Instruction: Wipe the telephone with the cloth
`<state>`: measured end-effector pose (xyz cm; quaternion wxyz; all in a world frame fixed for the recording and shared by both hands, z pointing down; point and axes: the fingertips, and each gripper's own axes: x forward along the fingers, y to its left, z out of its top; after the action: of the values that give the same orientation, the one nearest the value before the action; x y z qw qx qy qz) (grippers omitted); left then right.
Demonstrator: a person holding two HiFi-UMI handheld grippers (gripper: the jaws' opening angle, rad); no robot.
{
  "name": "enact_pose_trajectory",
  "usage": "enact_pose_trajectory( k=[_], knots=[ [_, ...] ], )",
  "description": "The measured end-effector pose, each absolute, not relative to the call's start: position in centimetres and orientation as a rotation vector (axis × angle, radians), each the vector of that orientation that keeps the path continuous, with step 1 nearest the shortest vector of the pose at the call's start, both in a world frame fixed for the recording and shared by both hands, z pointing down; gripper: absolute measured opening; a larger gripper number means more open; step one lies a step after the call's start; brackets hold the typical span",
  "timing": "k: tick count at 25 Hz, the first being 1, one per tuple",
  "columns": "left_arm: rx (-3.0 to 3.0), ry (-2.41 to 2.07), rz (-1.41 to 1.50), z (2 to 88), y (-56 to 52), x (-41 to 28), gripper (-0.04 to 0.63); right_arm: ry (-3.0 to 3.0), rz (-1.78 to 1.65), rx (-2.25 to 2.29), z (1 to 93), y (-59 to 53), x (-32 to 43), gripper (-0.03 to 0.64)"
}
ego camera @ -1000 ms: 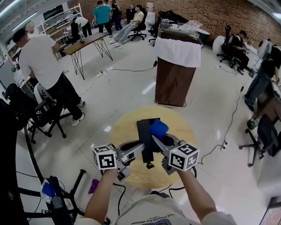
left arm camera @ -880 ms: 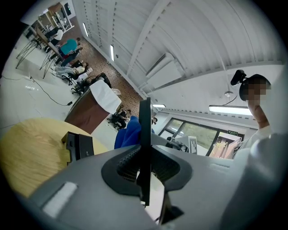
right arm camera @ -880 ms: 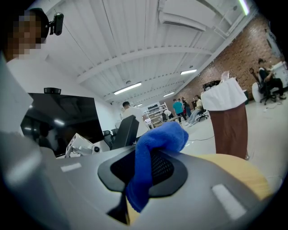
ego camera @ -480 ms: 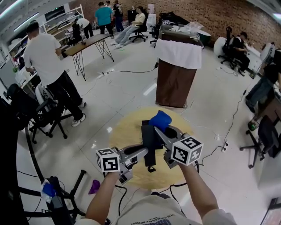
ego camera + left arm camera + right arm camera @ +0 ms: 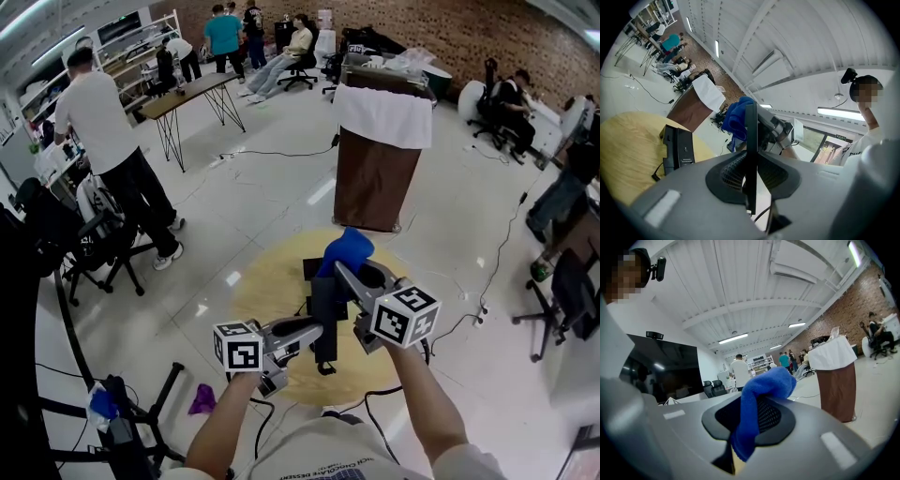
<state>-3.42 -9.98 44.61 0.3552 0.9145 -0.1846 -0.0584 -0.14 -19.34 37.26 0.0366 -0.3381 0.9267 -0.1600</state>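
Observation:
A black telephone base (image 5: 677,150) lies on the round wooden table (image 5: 267,281), its cord trailing toward me. My left gripper (image 5: 314,330) is shut on a long flat black slab (image 5: 325,314), apparently the handset, which shows edge-on between the jaws of the left gripper (image 5: 750,159) in its own view. My right gripper (image 5: 349,272) is shut on a blue cloth (image 5: 345,251) and holds it just above the slab's far end. In the right gripper view the cloth (image 5: 761,394) bulges out of the right gripper (image 5: 750,413).
A brown lectern draped in white (image 5: 375,159) stands beyond the table. A person in a white shirt (image 5: 98,122) stands at the left beside office chairs. A black stand (image 5: 122,412) and a purple scrap (image 5: 201,398) are on the floor at lower left.
The right gripper has risen with the cloth and moved farther along the slab. The left gripper and slab have shifted slightly toward me. The person at the left has stepped a little.

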Motion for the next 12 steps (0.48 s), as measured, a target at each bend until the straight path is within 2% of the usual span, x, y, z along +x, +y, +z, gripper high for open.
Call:
enact_pose_trajectory(
  k=[12],
  knots=[
    [2.334,-0.486,-0.157,45.9,-10.8,-3.2,0.061,2.875,-0.425,-1.068,37.1,-20.8,0.0,0.061]
  ],
)
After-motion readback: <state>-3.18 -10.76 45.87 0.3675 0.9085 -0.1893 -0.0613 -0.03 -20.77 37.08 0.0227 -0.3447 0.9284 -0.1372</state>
